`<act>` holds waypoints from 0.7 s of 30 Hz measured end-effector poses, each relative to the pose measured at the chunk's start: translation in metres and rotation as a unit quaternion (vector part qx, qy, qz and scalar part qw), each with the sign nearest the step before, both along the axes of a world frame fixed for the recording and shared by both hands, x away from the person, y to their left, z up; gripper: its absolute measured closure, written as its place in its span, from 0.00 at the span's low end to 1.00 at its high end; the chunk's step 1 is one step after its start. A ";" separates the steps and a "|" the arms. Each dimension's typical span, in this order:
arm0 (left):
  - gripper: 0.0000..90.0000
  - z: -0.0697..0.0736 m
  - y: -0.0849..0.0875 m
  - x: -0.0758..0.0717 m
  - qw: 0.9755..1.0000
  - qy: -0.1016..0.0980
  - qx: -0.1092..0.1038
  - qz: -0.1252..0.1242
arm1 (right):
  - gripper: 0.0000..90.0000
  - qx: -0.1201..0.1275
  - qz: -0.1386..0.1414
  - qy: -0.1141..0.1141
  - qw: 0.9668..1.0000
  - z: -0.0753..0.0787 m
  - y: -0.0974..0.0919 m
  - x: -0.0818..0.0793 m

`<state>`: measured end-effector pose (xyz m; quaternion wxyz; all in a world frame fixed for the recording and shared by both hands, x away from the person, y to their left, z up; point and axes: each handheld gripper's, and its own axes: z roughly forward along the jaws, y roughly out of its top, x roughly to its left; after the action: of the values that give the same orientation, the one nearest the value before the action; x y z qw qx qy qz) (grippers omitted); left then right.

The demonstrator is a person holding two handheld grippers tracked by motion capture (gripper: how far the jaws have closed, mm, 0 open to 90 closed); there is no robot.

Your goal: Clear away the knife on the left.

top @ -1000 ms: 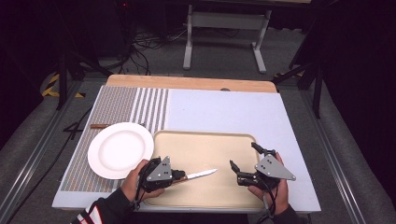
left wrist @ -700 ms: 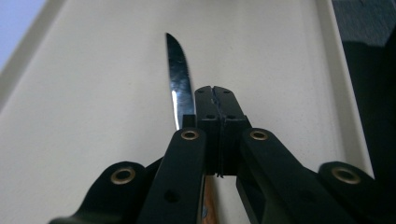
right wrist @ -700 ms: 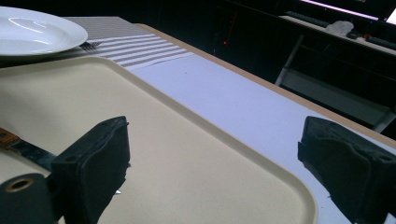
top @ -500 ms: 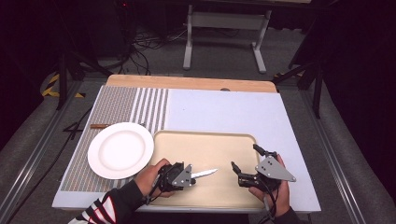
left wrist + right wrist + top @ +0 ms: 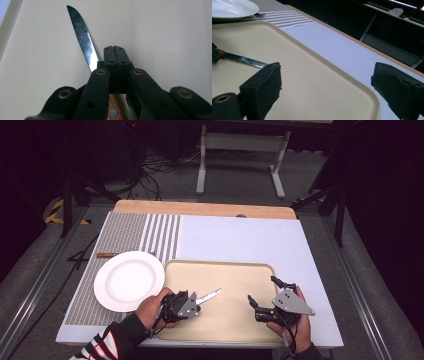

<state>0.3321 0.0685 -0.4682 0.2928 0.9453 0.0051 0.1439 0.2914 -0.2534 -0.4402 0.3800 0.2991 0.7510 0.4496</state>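
The left gripper (image 5: 192, 302) has its jaws fully closed on the wooden handle of a steel knife with a serrated blade (image 5: 209, 295). The blade points toward 2 o'clock above the beige plastic tray (image 5: 250, 270); whether it touches the tray cannot be told. The right gripper (image 5: 262, 292) waits over the right part of the tray with its jaws wide open and nothing between them.

The step in hand seems to be carrying the knife off the tray. The next move probably calls for a lift over the raised rim, then a placing beside the round white plate (image 5: 129, 280), which lies at 9 o'clock from the knife on the striped grey mat (image 5: 125, 232). The pale blue table surface (image 5: 235, 240) at 12 o'clock offers much free room.
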 end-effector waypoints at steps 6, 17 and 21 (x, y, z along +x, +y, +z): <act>1.00 0.000 0.008 0.002 1.000 0.002 0.002 0.019 | 0.11 -0.003 -0.001 0.000 1.000 -0.001 0.000 0.001; 0.99 0.002 0.008 0.007 0.999 -0.001 0.008 0.050 | 0.11 -0.008 0.000 0.002 1.000 0.000 0.001 0.001; 1.00 0.004 0.002 0.015 0.999 -0.004 0.023 0.048 | 0.11 -0.011 0.000 0.008 1.000 -0.002 0.002 0.003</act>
<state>0.3469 0.0705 -0.4640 0.2634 0.9499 0.0458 0.1617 0.2942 -0.2512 -0.4417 0.3777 0.2985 0.7588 0.4387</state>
